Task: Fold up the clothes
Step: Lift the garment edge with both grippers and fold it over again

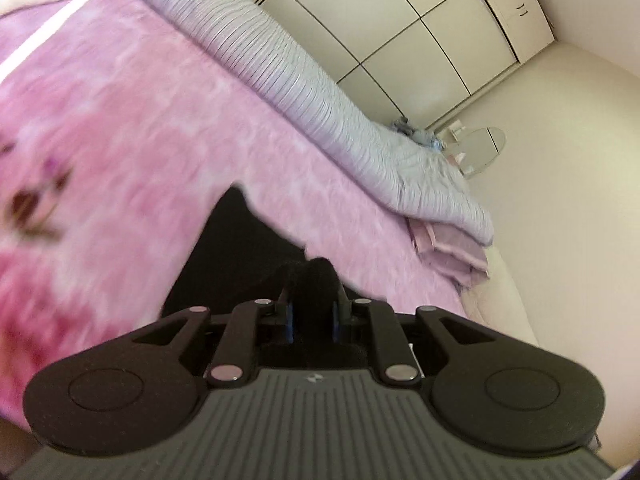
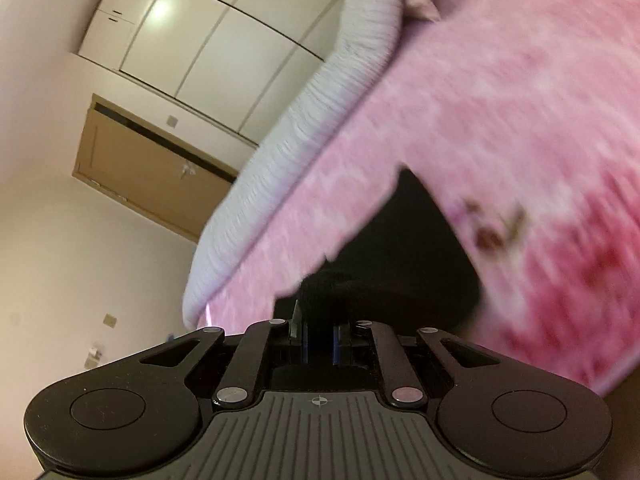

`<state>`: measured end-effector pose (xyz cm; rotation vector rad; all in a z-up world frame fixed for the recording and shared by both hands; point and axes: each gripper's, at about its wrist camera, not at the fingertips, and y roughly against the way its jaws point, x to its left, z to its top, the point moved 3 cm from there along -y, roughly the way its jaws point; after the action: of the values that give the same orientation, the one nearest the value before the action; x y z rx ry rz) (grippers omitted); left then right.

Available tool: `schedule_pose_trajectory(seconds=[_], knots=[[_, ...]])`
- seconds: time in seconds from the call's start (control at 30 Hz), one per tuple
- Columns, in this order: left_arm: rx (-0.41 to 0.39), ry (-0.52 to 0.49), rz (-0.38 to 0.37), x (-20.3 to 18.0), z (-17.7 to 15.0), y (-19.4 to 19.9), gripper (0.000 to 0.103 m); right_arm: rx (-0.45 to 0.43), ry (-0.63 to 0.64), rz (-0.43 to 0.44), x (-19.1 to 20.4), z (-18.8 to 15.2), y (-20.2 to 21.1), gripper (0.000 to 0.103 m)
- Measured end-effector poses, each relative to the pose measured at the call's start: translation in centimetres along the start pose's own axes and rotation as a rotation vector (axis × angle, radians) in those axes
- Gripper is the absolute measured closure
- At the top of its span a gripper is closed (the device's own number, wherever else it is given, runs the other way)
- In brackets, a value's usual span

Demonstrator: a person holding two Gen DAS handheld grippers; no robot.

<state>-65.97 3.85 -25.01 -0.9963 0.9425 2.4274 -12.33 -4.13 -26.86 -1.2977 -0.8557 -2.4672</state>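
A black garment (image 1: pixel 244 248) hangs lifted over the pink fleece blanket (image 1: pixel 120 140). In the left wrist view my left gripper (image 1: pixel 313 280) is shut on a bunched edge of this black cloth, which fills the gap between the fingers. The right wrist view shows the same black garment (image 2: pixel 404 248), and my right gripper (image 2: pixel 320 300) is shut on another bunched edge of it. From each grip the cloth slopes away and down toward the pink blanket (image 2: pixel 500 100). Most of the garment is hidden behind the gripper bodies.
A ribbed grey-white quilt (image 1: pixel 320 100) runs along the far side of the bed, with a folded pink cloth (image 1: pixel 448 252) at its end. White wardrobe doors (image 1: pixel 420 20) and cream walls stand behind. A brown door (image 2: pixel 152 168) shows in the right wrist view.
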Motion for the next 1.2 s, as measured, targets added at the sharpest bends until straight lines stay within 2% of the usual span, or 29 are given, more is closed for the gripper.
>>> schedule_pose_trajectory(seconds=[0.1,0.13,0.17,0.2,0.27,0.3,0.37,0.47,0.57,0.73,0.87,0.9,0.93,0.97,1.0,1.07,1.13,1.2], knots=[[-0.008,0.03,0.017,-0.2,4.2,-5.6,0.085,-0.038,-0.025,-0.032,0.6,4.4,-4.9,0.093],[-0.011,0.052,0.034,0.1,5.5,-7.4,0.078,-0.04,-0.038,-0.049,0.4,5.8,-7.0,0.092],[-0.016,0.058,0.037,0.3,6.6,-8.9,0.074,-0.042,-0.059,-0.077,0.0,7.1,-8.9,0.089],[-0.02,0.064,0.041,0.6,7.6,-10.4,0.074,-0.044,-0.072,-0.106,-0.3,8.3,-10.8,0.076],[-0.023,0.043,0.052,1.3,8.8,-12.0,0.068,-0.067,-0.025,-0.154,-0.7,9.9,-13.3,0.062],[-0.019,0.023,0.057,1.7,9.3,-12.7,0.068,-0.087,0.011,-0.172,-0.9,10.4,-14.0,0.057],[-0.001,-0.031,0.116,2.7,9.3,-13.8,0.058,-0.087,0.097,-0.2,-1.6,10.9,-15.3,0.053],[0.066,-0.067,0.183,4.9,8.8,-16.1,0.056,-0.043,0.159,-0.243,-4.0,11.0,-16.8,0.052],[0.119,-0.058,0.199,7.0,8.1,-18.4,0.056,0.005,0.193,-0.284,-6.3,10.7,-18.0,0.052],[0.126,-0.099,0.232,8.1,7.4,-20.9,0.056,0.044,0.238,-0.296,-8.1,10.9,-20.6,0.052],[0.137,-0.139,0.228,7.8,7.3,-23.1,0.057,0.06,0.262,-0.31,-8.7,11.5,-23.1,0.052],[0.141,-0.156,0.225,7.7,7.2,-23.8,0.059,0.061,0.265,-0.304,-8.8,11.5,-23.7,0.052],[0.145,-0.187,0.224,7.4,7.0,-24.3,0.072,0.061,0.269,-0.299,-8.9,11.5,-24.3,0.053],[0.143,-0.244,0.244,7.0,6.8,-24.7,0.091,0.056,0.278,-0.297,-8.8,11.6,-24.7,0.074],[0.138,-0.3,0.262,6.6,6.5,-24.9,0.092,0.048,0.296,-0.306,-8.5,11.5,-24.9,0.096],[0.08,-0.364,0.266,5.9,6.2,-24.1,0.095,0.014,0.351,-0.289,-7.6,11.5,-24.8,0.097],[0.021,-0.376,0.25,6.1,6.1,-23.2,0.095,-0.028,0.421,-0.267,-6.7,11.4,-24.5,0.097],[0.055,-0.396,0.299,6.7,5.6,-24.4,0.095,-0.032,0.451,-0.304,-6.9,11.3,-25.0,0.097]])
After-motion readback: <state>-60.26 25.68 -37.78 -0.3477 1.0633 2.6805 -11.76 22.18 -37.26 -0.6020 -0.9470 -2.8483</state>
